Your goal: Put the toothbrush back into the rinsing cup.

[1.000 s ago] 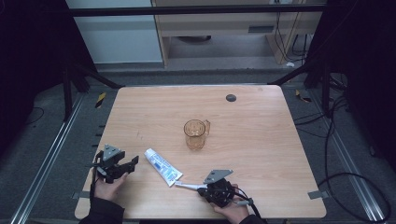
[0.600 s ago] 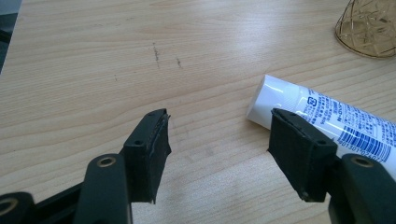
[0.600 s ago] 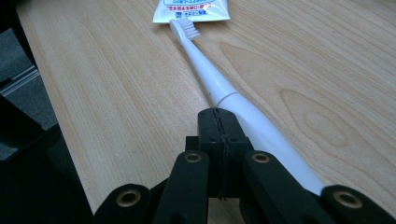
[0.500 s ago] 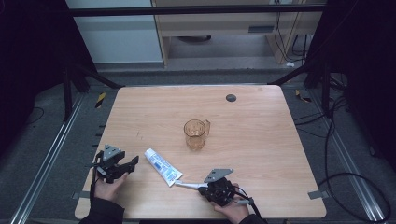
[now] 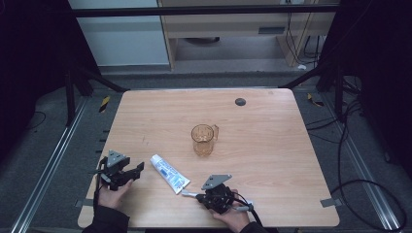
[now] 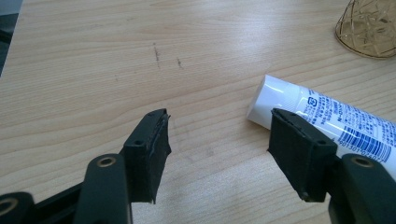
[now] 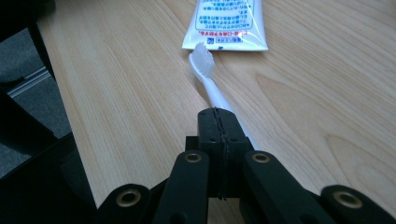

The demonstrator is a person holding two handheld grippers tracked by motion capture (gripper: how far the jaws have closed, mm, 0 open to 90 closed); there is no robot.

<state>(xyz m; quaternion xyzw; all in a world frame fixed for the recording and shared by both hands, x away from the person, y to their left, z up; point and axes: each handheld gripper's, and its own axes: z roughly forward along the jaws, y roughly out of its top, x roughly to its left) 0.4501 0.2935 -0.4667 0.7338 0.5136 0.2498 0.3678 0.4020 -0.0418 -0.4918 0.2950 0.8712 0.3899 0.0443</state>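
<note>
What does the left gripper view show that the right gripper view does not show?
Left gripper view: the left tool, jaws open with nothing between, the round cap end of the white toothpaste tube with blue print, and the amber glass cup. Right gripper view: the right tool shut on the white plastic toothbrush, its bristles near the tube's flat end. Both: the tube and the light wooden table.

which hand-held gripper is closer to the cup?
Right. The right hand-held gripper, shut on a toothbrush, sits just below the cup, at the near edge. The left hand-held gripper, jaws open, is farther off to the cup's left, past the toothpaste tube.
</note>
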